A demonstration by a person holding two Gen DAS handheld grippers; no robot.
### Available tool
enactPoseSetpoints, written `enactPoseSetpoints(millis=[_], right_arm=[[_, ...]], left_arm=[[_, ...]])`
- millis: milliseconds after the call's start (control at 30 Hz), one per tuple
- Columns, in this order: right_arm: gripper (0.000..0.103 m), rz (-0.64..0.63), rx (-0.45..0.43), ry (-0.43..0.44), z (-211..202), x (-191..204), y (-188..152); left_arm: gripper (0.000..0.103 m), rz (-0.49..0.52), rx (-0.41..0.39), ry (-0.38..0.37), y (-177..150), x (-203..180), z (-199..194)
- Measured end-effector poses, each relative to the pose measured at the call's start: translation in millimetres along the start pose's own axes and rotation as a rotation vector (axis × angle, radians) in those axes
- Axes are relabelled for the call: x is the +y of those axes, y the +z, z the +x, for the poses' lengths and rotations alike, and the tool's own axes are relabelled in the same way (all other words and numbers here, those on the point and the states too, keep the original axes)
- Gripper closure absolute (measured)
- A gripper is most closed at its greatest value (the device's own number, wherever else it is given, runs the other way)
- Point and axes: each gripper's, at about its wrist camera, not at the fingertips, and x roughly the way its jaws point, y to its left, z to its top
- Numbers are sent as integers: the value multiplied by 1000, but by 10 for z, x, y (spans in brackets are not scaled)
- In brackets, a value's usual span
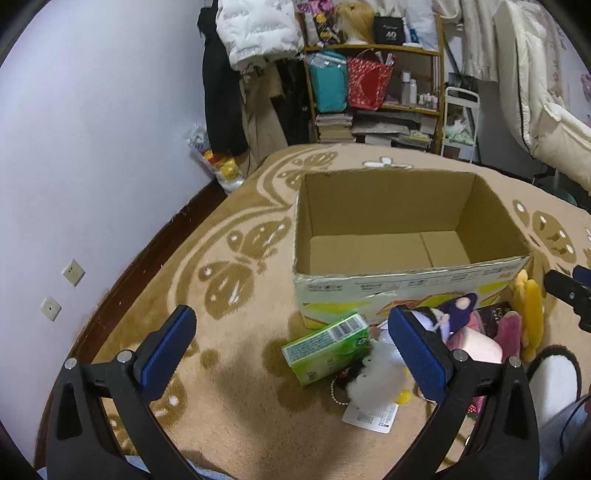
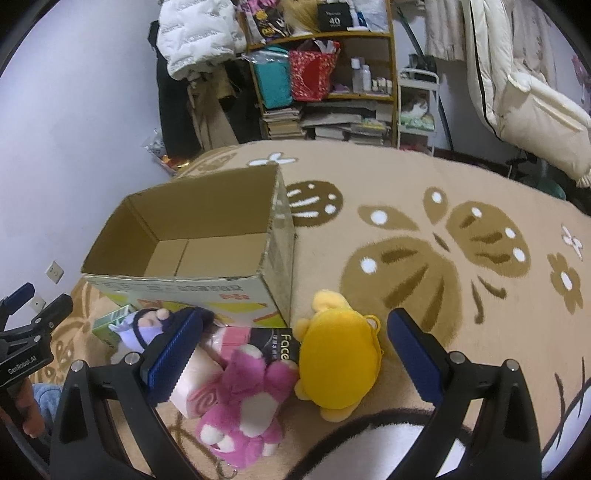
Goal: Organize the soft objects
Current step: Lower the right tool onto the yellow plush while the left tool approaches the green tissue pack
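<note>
An open, empty cardboard box [image 1: 388,221] stands on the patterned blanket; it also shows in the right wrist view [image 2: 192,236]. In front of it lie a green tissue pack [image 1: 327,345], a white fluffy toy [image 1: 376,373], a purple doll [image 1: 456,310], a yellow plush [image 2: 341,349], a pink plush bear [image 2: 245,402] and a pink roll-shaped plush [image 2: 195,384]. My left gripper [image 1: 291,350] is open above the tissue pack. My right gripper [image 2: 295,354] is open over the pink and yellow plush toys.
A black "Face" packet [image 2: 275,345] lies among the toys. A white slipper with dark trim [image 2: 369,443] sits at the near edge. A cluttered shelf [image 1: 373,74] and hanging clothes [image 1: 255,33] stand behind the bed. A wall [image 1: 92,147] is on the left.
</note>
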Motion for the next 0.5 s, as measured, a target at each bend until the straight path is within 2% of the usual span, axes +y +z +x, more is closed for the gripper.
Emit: enactPoseSetpoints(millis=[500], right_arm=[[0, 80, 87, -11, 309, -222, -22]], left_arm=[[0, -94, 114, -85, -9, 302, 418]])
